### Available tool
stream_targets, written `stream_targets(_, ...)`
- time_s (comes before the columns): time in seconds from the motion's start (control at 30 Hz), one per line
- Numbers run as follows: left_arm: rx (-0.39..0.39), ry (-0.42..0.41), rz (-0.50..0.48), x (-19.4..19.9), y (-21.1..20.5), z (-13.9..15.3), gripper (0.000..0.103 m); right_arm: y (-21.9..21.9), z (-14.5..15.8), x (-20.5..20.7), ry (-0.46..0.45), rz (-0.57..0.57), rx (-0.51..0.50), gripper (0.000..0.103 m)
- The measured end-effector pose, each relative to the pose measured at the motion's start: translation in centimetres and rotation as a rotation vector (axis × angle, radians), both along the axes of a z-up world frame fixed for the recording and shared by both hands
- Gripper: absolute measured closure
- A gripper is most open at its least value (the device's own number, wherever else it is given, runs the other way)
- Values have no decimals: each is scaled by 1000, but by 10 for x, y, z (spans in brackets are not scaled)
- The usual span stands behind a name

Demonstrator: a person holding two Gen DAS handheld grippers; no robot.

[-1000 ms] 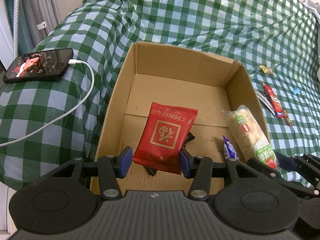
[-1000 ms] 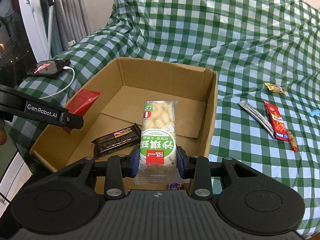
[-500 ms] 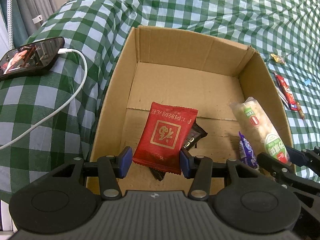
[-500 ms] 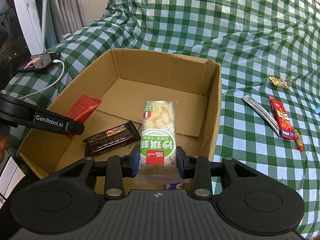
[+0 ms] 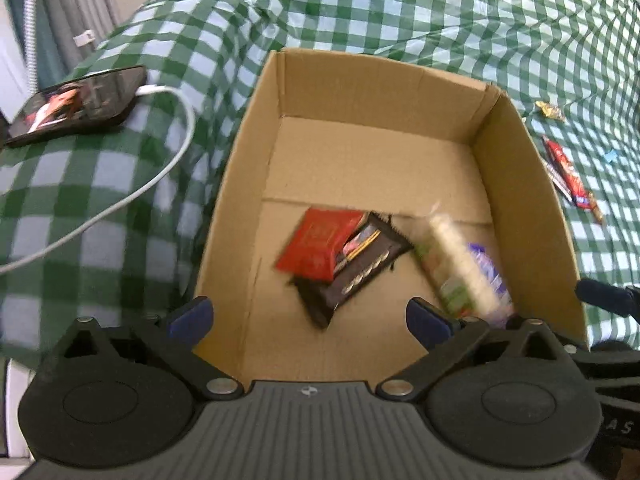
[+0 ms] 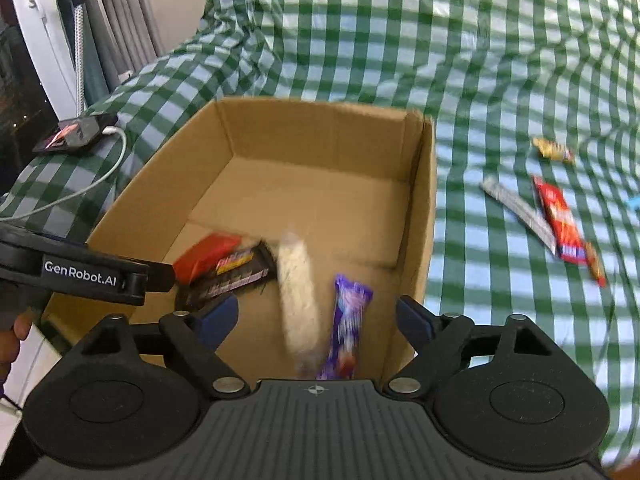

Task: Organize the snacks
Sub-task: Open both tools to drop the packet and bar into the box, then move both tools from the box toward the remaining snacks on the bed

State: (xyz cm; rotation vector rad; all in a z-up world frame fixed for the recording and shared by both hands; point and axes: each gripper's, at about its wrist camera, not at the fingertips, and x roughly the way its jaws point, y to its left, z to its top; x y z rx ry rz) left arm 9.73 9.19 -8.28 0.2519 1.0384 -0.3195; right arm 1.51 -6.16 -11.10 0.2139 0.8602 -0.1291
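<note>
Hovering over the cardboard box (image 6: 416,208) with both the left claw (image 5: 306,314) and right claw (image 6: 316,318) spread and holding nothing, the person would do well to lift clear of the red packet (image 5: 320,244) and rice bar (image 6: 298,292) blurred inside the box, then fetch the snacks on the bedcover (image 6: 554,216).

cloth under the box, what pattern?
Green and white check cloth; the right wrist view shows it best, around the cardboard box.

box (image 5: 516,184): matt brown cardboard | cloth (image 5: 400,8): checked green-white fabric, creased | red packet (image 5: 320,244): glossy foil | dark bar (image 5: 360,272): shiny wrapper | phone (image 5: 76,104): glossy screen | grippers: matt black plastic, blue pads (image 5: 192,314)
</note>
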Motion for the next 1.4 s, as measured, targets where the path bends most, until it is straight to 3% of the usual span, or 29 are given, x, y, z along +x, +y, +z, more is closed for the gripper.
stream_targets(0.2, 7, -27, 59, -35, 18, 16, 0, 17, 12, -33, 6, 2, 17, 12)
stream_targets(0.57, -31, -154, 49, -97, 32, 59, 0, 41, 61, -97, -132, 9, -61, 8)
stream_targets(0.9, -70, -252, 13, -154, 34, 85, 0, 49, 87, -154, -246, -5, -118, 6)
stream_targets(1.4, -77, -324, 0, -186, 38, 105, 0, 61, 102, -192, -336, 2, -161, 5)
